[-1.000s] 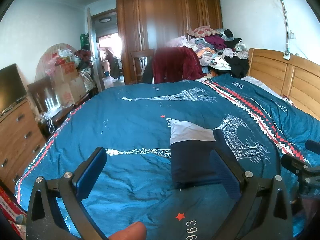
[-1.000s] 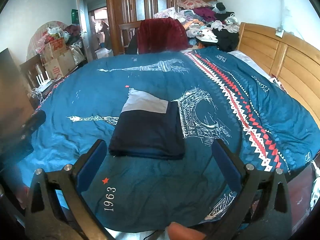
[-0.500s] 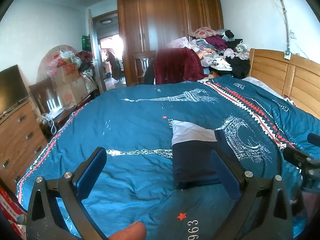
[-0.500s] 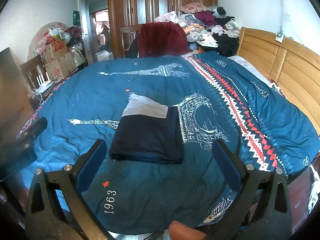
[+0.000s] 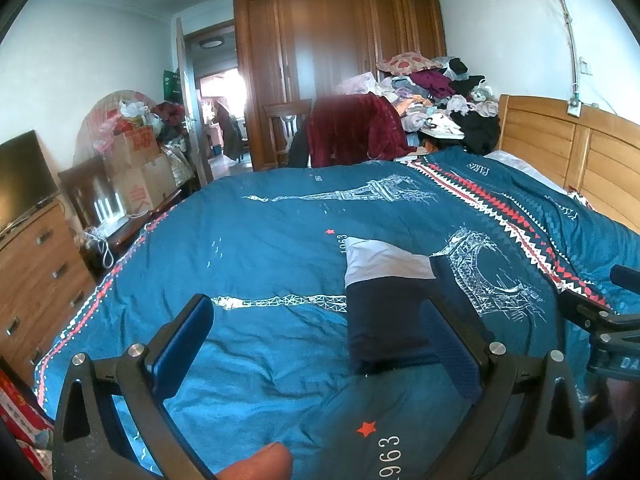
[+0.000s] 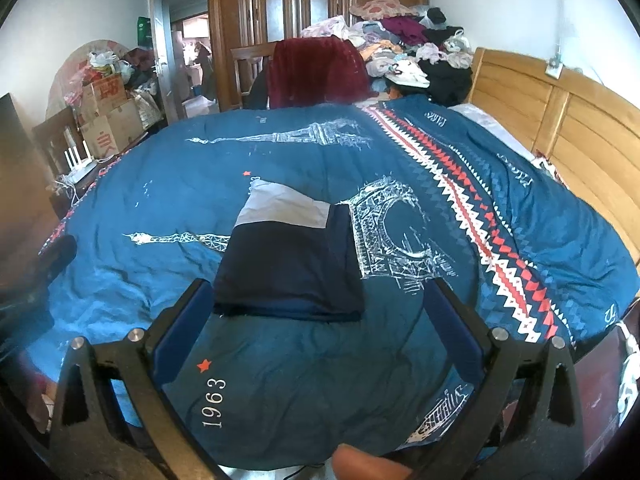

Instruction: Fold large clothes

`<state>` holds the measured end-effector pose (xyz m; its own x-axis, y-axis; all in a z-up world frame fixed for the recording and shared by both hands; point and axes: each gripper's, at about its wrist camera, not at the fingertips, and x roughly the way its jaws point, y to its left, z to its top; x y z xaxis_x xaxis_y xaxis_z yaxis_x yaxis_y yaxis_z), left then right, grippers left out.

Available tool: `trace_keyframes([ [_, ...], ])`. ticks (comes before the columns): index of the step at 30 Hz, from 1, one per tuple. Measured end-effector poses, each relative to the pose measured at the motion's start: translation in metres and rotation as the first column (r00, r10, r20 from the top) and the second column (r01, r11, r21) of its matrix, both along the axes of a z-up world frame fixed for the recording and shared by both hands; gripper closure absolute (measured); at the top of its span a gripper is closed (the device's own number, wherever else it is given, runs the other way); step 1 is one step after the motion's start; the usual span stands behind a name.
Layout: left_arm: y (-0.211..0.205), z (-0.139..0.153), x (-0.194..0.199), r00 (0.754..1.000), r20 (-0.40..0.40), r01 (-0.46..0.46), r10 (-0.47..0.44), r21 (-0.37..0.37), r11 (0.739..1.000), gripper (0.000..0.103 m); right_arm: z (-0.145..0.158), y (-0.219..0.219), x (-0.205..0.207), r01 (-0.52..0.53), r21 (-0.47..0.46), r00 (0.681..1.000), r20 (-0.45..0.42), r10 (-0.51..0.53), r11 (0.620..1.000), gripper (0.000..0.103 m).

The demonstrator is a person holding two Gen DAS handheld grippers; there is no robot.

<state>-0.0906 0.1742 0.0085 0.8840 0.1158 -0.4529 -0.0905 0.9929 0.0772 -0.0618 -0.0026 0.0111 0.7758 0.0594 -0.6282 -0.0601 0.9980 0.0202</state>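
Right wrist view: folded navy garment [image 6: 288, 268] lies flat on bed quilt [image 6: 168, 184], long axis running away, dead ahead of right gripper [image 6: 316, 328]; left gripper [image 5: 316, 340] offset; both jaws apart, empty.

Left wrist view: set low at the near edge of the bed [image 5: 256, 240], facing along it toward the wardrobe [image 5: 340, 72] and doorway, headboard [image 5: 568, 160] at right; folded garment [image 5: 384, 312] right of centre. Right wrist view: set further right along the same edge and slightly higher, same heading, folded garment [image 6: 288, 264] centred and close. Shared by both: bed, garment, wardrobe [image 6: 312, 12], headboard [image 6: 560, 128], clothes pile [image 5: 432, 96]. Each view catches the other device at its side edge.
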Motion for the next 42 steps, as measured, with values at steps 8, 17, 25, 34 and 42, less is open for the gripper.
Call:
trace_keyframes([
  [8,-0.005,-0.002,0.001,1.0,-0.006,0.011,-0.011,0.013,1.0,0.0,-0.003,-0.005,0.001,0.022,0.006,1.0,-0.012,-0.021,1.0,0.0],
  [17,-0.011,-0.004,0.003,0.999,-0.014,0.033,-0.033,0.02,0.999,0.0,-0.007,-0.008,0.001,0.014,0.018,1.0,-0.024,-0.014,1.0,0.0],
  [25,-0.014,-0.007,0.002,0.999,-0.011,0.045,-0.044,0.013,0.999,0.0,-0.01,-0.012,0.001,0.027,0.015,0.999,-0.025,-0.027,1.0,0.0],
  [34,-0.017,-0.007,-0.003,0.997,0.031,0.067,-0.067,-0.008,0.998,0.0,-0.008,-0.015,0.0,0.035,0.01,0.999,-0.013,-0.035,0.999,0.0],
  [42,-0.015,-0.011,-0.003,0.998,0.022,0.06,-0.06,-0.014,0.998,0.0,-0.013,-0.011,0.001,0.023,-0.004,0.999,-0.022,-0.023,1.0,0.0],
])
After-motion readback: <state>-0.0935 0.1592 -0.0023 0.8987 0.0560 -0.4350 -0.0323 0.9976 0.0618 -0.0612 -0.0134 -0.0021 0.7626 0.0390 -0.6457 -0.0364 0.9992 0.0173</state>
